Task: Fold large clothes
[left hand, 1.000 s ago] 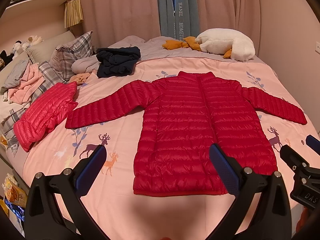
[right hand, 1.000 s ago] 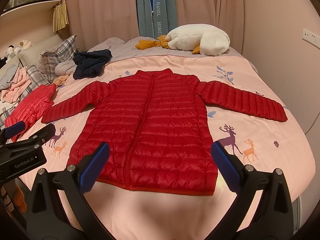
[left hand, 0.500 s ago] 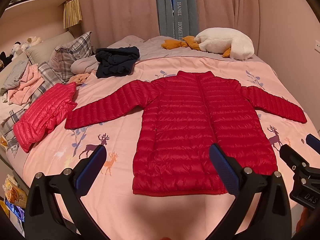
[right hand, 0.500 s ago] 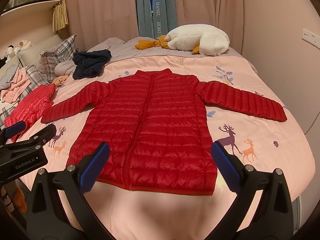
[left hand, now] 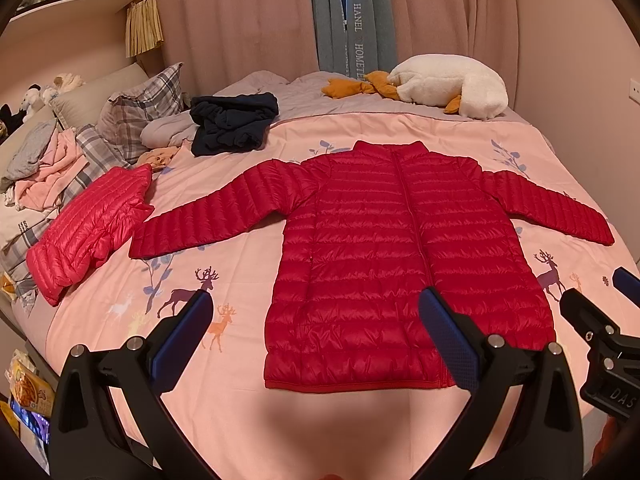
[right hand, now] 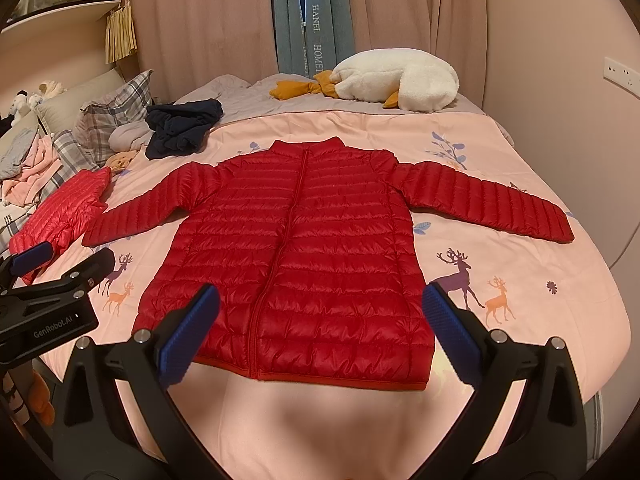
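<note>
Bed: a pink cover printed with deer and leafy sprigs fills both views, with a grey sheet at the far end.
Red jacket: the red quilted jacket lies flat in the middle of the cover, zipped, collar toward the curtains, both sleeves spread out to the sides, hem nearest the cameras.
Pink jacket: a lighter pink quilted jacket lies bunched at the left edge, just beside the red jacket's left-hand cuff.
Plush goose: a white plush goose rests at the far end.
Dark garment: a navy heap sits beyond the left-hand sleeve, near plaid pillows.
Left gripper: the left gripper hovers above the near hem, jaws spread wide and empty; its right pad overlaps the hem's lower right, its left pad is over bare cover.
Right gripper: the right gripper hovers over the hem too, jaws wide and empty, pads near the two hem corners.
</note>
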Motion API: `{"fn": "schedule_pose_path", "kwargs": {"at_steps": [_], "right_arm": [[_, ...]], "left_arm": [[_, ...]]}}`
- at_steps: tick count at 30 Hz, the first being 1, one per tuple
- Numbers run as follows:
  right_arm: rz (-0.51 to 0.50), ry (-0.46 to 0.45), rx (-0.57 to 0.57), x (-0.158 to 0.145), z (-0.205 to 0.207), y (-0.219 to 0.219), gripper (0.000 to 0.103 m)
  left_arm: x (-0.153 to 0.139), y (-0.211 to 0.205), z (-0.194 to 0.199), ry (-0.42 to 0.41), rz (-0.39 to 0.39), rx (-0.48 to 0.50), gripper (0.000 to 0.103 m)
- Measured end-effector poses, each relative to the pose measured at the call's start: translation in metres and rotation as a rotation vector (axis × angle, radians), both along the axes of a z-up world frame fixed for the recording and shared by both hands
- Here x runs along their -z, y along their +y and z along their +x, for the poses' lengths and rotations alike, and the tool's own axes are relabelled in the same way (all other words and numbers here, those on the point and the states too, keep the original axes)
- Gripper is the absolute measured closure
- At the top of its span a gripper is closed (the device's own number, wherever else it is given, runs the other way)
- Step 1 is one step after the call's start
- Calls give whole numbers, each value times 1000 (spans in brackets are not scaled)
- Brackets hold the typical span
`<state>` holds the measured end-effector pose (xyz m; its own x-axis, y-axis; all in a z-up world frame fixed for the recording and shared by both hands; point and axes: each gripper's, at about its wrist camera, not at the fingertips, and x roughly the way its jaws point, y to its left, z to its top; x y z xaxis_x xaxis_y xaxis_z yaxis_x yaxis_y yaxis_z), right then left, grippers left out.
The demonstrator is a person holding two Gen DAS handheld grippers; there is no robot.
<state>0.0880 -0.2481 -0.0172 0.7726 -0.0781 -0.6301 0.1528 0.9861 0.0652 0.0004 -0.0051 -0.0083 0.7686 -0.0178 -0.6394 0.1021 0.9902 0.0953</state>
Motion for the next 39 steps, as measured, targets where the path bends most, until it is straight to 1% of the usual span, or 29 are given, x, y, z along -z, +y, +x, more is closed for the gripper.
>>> {"fn": "schedule_pose_path", "kwargs": {"at_steps": [6, 8, 11, 12, 13, 14, 16, 18, 21, 23, 24, 26, 27, 29, 30, 34, 36, 39], "right_arm": [[5, 14, 3, 6, 2, -2, 2], [21, 18, 3, 10, 4, -5, 2], [100, -3, -35, 14, 7, -11, 2], [144, -22, -58, 15, 8, -15, 2], [215, -55, -93, 17, 7, -21, 2], [259, -78, -111, 18, 6, -25, 2], [360, -148, -142, 21, 4, -36, 2], [404, -192, -152, 24, 5, -43, 2], [429, -222, -169, 29, 9, -47, 2], [444, -219, -182, 34, 13, -48, 2], [457, -207, -197, 37, 16, -48, 2], [497, -178, -231, 44, 24, -50, 2], [524, -172, -241, 46, 27, -52, 2], [540, -172, -240, 50, 31, -53, 2], [532, -175, -240, 50, 33, -53, 2], [472, -172, -243, 49, 43, -46, 2], [464, -164, -250, 53, 50, -46, 2], [460, -152, -256, 56, 58, -43, 2]], "left_arm": [[2, 0, 1, 6, 1, -3, 1], [5, 1, 5, 14, 0, -6, 1], [12, 6, 13, 33, -31, -6, 1], [16, 12, 18, 47, -73, 10, 1], [19, 15, 22, 62, -106, 23, 1], [24, 22, 29, 85, -156, 40, 1], [39, 41, 46, 140, -296, 60, 1], [57, 66, 66, 186, -428, 37, 1], [83, 105, 92, 219, -593, -24, 1], [100, 138, 110, 221, -688, -82, 1], [106, 149, 116, 221, -705, -118, 1], [120, 183, 132, 212, -770, -194, 1], [123, 195, 138, 213, -784, -227, 1], [133, 222, 151, 206, -830, -272, 1], [138, 238, 157, 201, -857, -307, 1], [154, 286, 176, 164, -1001, -359, 1], [161, 305, 188, 158, -1050, -362, 1], [174, 321, 205, 166, -1119, -371, 1]]}}
